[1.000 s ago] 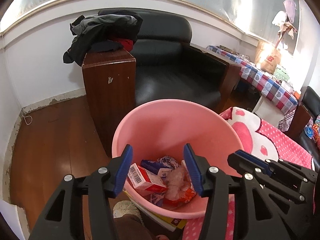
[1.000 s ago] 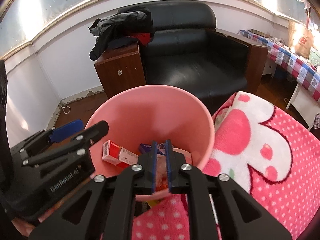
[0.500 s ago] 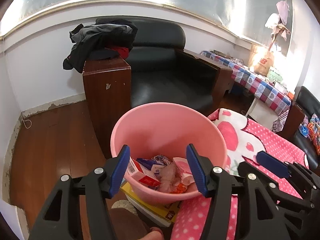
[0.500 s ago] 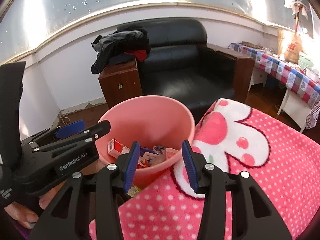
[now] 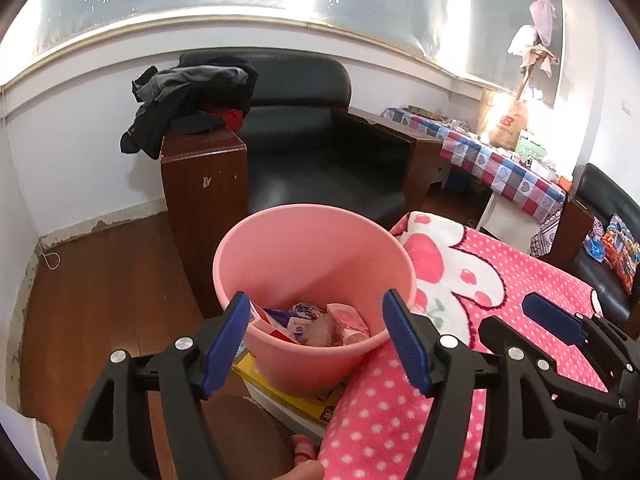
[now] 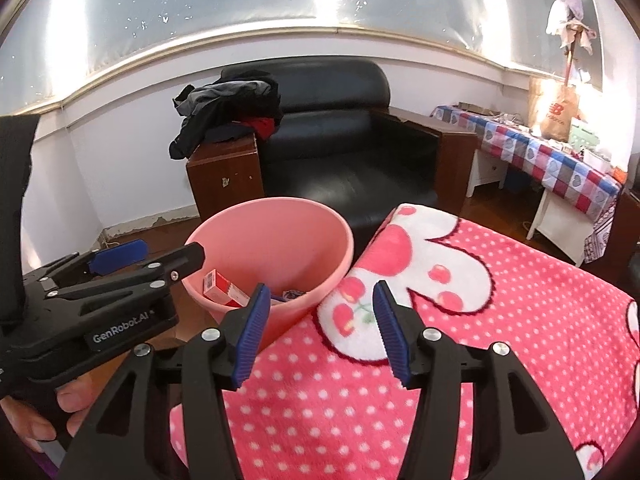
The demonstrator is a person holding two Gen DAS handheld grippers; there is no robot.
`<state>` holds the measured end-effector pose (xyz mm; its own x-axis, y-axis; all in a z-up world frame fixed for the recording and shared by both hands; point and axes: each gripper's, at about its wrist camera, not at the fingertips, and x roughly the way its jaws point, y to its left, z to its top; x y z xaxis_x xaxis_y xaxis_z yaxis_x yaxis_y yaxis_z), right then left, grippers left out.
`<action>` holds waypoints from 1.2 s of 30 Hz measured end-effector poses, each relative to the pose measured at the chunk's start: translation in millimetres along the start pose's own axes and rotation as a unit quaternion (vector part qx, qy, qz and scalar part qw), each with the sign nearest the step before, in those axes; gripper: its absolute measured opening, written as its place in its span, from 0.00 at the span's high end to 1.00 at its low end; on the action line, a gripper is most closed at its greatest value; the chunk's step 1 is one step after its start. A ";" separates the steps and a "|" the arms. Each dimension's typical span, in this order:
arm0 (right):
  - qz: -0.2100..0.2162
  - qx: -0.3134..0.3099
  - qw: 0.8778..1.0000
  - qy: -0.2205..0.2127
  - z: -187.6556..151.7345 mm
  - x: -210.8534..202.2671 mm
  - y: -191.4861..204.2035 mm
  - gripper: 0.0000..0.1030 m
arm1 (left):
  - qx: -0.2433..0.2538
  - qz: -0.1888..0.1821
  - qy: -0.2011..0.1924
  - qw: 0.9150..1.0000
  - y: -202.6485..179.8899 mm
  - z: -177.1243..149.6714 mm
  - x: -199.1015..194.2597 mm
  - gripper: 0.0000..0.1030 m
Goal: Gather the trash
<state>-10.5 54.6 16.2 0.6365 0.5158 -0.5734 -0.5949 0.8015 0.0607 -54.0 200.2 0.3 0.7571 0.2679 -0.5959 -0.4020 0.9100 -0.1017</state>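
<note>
Both tongs have drawn back from the bin since a second ago. The left tongs [image 5: 316, 340] have just been opening and stand spread wide, nothing between them. The right tongs [image 6: 318, 330], nearly shut earlier, have just been opening too, over the blanket [image 6: 500, 340]. The pink bin [image 5: 316, 248] stands beside the blanket, holding a red-and-white box [image 6: 222, 288] and wrappers [image 5: 320, 320].

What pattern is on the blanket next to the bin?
Pink with white polka dots and a large white-and-red cartoon motif: the blanket shows best in the right wrist view.
</note>
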 end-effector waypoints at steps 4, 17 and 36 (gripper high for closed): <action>-0.008 0.002 1.000 0.001 -5.8 -6.9 -3.1 0.48 | 0.014 -0.001 -0.010 1.000 -9.8 -4.0 -10.5 0.32; -0.021 0.019 1.000 0.004 -23.4 -19.8 -15.6 0.47 | 0.031 -0.002 -0.015 0.999 -28.3 -12.5 -25.3 0.32; -0.021 0.024 1.000 -0.002 -26.0 -27.4 -20.4 0.47 | 0.036 -0.004 -0.016 0.999 -33.8 -15.9 -29.7 0.32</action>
<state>-28.6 16.2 9.4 0.6619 0.4827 -0.5735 -0.5440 0.8357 0.0754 -71.1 156.4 8.8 0.7760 0.2703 -0.5698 -0.3598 0.9318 -0.0481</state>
